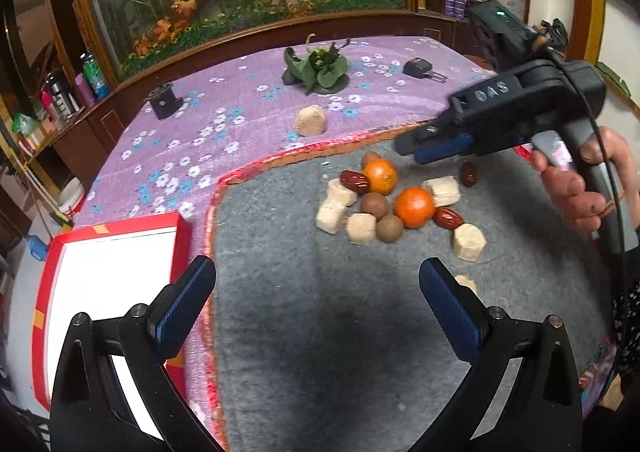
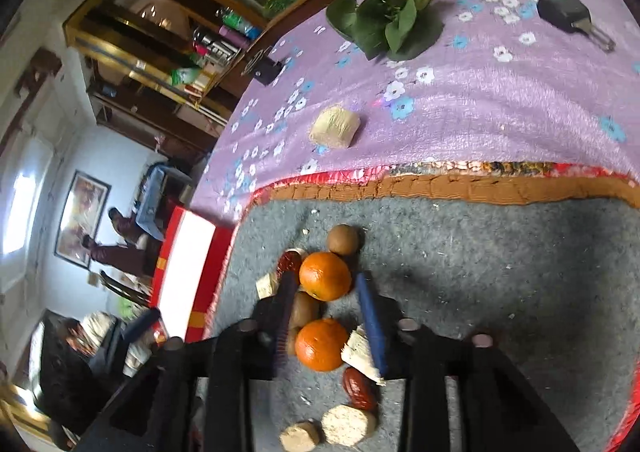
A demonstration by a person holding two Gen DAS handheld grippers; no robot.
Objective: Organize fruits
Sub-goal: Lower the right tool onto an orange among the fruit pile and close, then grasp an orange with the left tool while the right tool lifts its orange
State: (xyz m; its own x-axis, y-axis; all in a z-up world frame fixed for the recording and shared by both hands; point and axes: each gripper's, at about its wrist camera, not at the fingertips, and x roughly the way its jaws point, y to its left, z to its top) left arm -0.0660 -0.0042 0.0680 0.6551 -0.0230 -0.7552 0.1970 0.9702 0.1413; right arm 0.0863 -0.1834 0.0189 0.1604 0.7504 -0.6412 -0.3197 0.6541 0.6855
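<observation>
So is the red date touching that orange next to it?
Touching. In the left wrist view the nearer date sits against the lower right edge of the nearer orange, with no grey mat showing between them.

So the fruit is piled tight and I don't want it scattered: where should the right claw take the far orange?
Grip the far orange across its widest middle, coming down from above. It is round and crowded by a date and a brown fruit, so only the top is free. The right claw is open.
</observation>
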